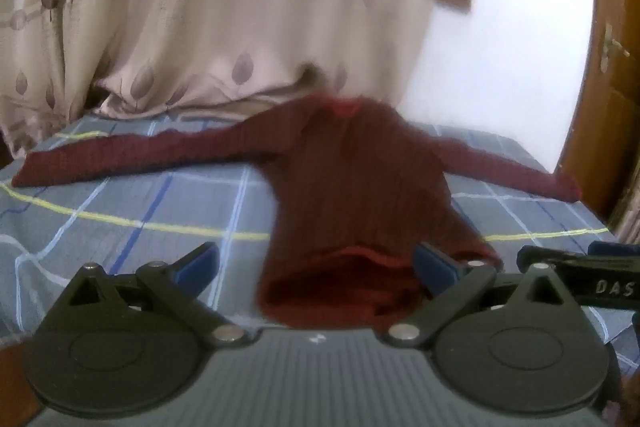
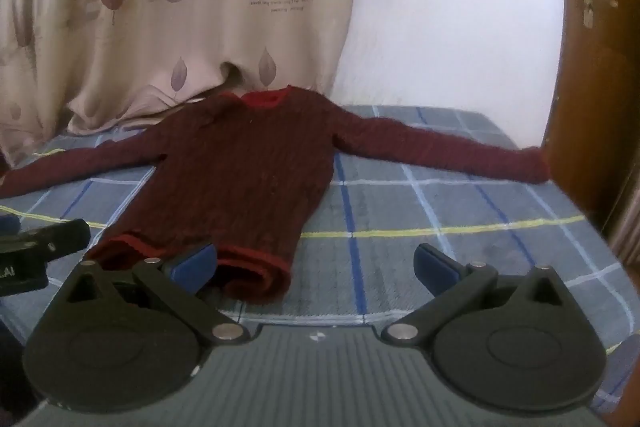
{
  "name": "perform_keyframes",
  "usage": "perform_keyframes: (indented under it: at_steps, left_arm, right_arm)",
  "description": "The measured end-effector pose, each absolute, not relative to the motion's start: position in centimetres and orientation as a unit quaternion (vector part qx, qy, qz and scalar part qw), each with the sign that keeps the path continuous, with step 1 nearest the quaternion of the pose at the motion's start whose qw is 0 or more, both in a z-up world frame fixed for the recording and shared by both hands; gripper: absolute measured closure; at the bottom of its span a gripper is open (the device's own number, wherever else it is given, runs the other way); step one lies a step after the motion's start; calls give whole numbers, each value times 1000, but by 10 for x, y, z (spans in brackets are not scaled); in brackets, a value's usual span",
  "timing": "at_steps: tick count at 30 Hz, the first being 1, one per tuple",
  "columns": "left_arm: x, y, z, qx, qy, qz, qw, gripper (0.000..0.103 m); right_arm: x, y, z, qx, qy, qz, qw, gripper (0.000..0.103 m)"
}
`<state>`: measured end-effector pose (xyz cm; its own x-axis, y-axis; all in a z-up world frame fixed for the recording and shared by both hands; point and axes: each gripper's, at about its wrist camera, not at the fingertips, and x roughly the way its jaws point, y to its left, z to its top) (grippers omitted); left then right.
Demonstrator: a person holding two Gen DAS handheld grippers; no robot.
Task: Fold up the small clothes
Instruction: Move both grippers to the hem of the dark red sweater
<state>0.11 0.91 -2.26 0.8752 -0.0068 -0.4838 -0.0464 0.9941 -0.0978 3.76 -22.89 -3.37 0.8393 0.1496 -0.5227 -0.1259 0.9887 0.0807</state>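
A small dark red knitted sweater (image 1: 352, 179) lies flat on the checked bedsheet (image 1: 120, 219), both sleeves spread out sideways, collar at the far end, hem nearest me. My left gripper (image 1: 316, 265) is open, its blue-padded fingers either side of the hem's left part. In the right wrist view the sweater (image 2: 240, 171) lies left of centre. My right gripper (image 2: 316, 265) is open, its left pad (image 2: 196, 265) at the hem's right corner, its right pad over bare sheet. Neither grips the cloth.
A beige leaf-print curtain (image 2: 160, 27) hangs behind the bed's far edge. A white wall (image 2: 460, 27) and a brown wooden door (image 2: 600, 67) stand to the right. The other gripper's black body shows at the left edge in the right wrist view (image 2: 36, 247).
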Motion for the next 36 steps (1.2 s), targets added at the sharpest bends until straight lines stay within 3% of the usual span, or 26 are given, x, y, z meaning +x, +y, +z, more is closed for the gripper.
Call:
perform_keyframes:
  at_steps: [11,18,28,36]
  left_arm:
    - [-1,27,-38,-87,275,3,957,0]
    - [-11,30,-34,-80,251,0,965,0]
    - [-14,44,-34,-98,238,2,966,0]
    - [-11,46,-39,-110,249,-4,962,0]
  right_arm:
    - [34,-241,-48,62,296,103,947,0]
    - [5,-257,-34,129,155,145,969,0]
    - [8,-252,-37,94,106,212,967,0]
    - [20,-257,-47,141,160,212,954,0]
